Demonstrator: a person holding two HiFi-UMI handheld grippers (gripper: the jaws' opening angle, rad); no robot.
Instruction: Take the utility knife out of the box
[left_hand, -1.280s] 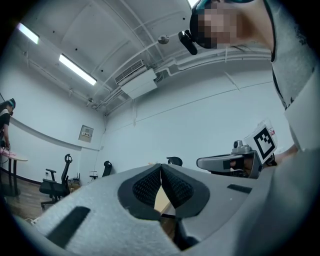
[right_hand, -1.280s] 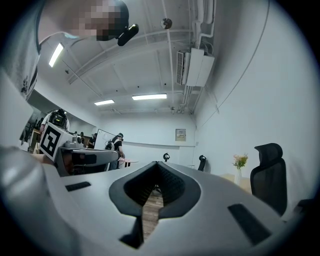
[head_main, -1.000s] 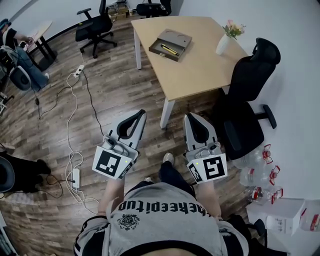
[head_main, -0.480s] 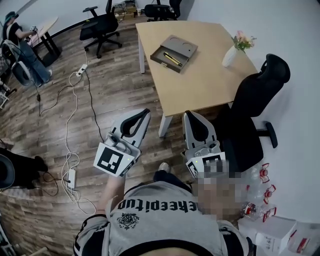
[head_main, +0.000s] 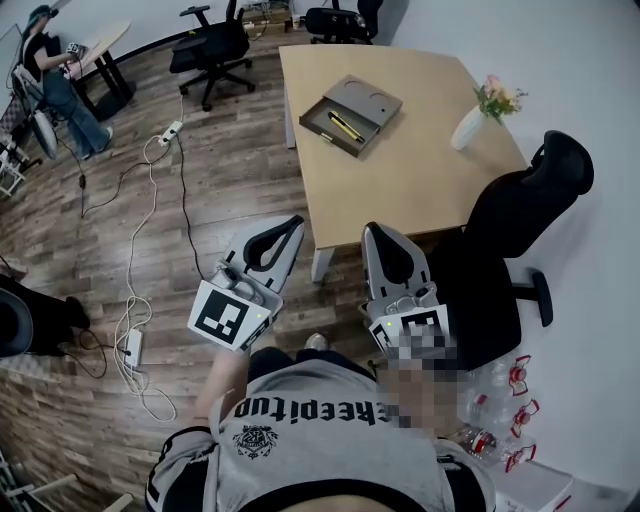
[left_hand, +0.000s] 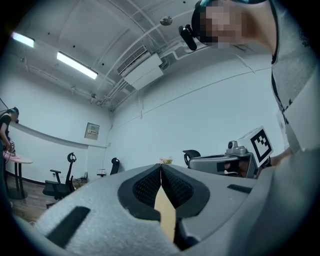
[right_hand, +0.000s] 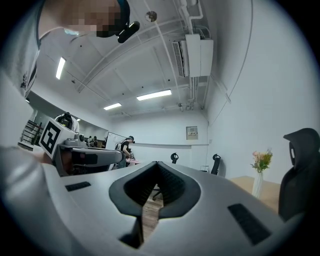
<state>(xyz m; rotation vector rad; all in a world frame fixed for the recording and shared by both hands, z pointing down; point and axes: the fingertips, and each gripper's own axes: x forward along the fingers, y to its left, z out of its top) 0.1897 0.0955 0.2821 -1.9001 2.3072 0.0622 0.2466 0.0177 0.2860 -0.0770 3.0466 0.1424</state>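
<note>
Pale wood makes up the worktop (head_main: 410, 185) in the upper middle of the head view. Toward its far left part sits the open grey box (head_main: 370, 97). The yellow utility knife (head_main: 344, 126) lies inside it, in the trough along the box's lower-left side, and nothing touches it.

Your left tongs (head_main: 291, 222) sit low and left of centre, over the dark plank floor (head_main: 210, 200), with the tips pointing up the frame toward the worktop's near corner. In the left gripper view the two jaws are pressed together at the tip and hold nothing. Your right tongs (head_main: 371, 231) sit just to the right, with the tips at the worktop's near edge. The right gripper view shows those jaws closed tight as well, with nothing between them. Both tongs are well apart from the box.

A white vase (head_main: 468, 128) with flowers stands near the worktop's right edge. A black office chair (head_main: 505, 235) fills the right side, just beside your right tongs. A white cable (head_main: 186, 216) trails across the floor at the left.
</note>
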